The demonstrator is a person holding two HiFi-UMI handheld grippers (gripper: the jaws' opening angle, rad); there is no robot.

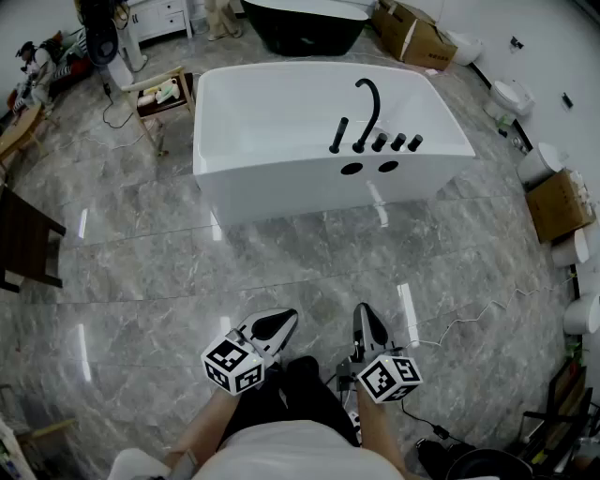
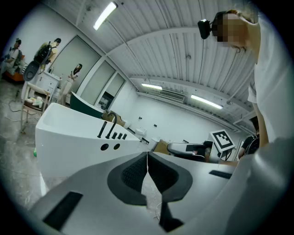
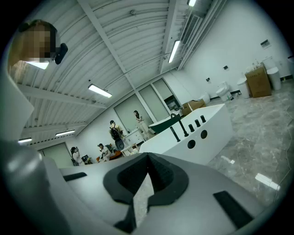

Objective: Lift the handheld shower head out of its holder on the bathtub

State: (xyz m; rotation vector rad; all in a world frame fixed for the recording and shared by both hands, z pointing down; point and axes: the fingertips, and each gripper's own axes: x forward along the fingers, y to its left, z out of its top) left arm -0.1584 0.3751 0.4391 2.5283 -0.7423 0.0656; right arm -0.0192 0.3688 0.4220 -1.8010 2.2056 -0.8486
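Observation:
The white bathtub [image 1: 281, 169] stands across the floor ahead of me. On its near rim the black handheld shower head [image 1: 338, 136] stands upright in its holder, just left of the curved black spout [image 1: 367, 105] and three black knobs [image 1: 397, 142]. My left gripper [image 1: 284, 321] and right gripper [image 1: 363, 315] hover low, close to my body and far short of the tub. Both are shut with nothing in them. In the left gripper view the shower head [image 2: 102, 130] is small, beyond the meeting tips of the left gripper [image 2: 147, 154]. In the right gripper view the shower head [image 3: 175, 133] is beyond the right gripper [image 3: 148, 156].
A black tub [image 1: 305, 26] and cardboard boxes [image 1: 412, 33] stand behind the white one. White ceramic pieces [image 1: 512, 95] and another box [image 1: 559, 204] line the right wall. A wooden stand [image 1: 161, 96] and a dark chair [image 1: 28, 242] are at the left. A cable [image 1: 469, 321] crosses the floor.

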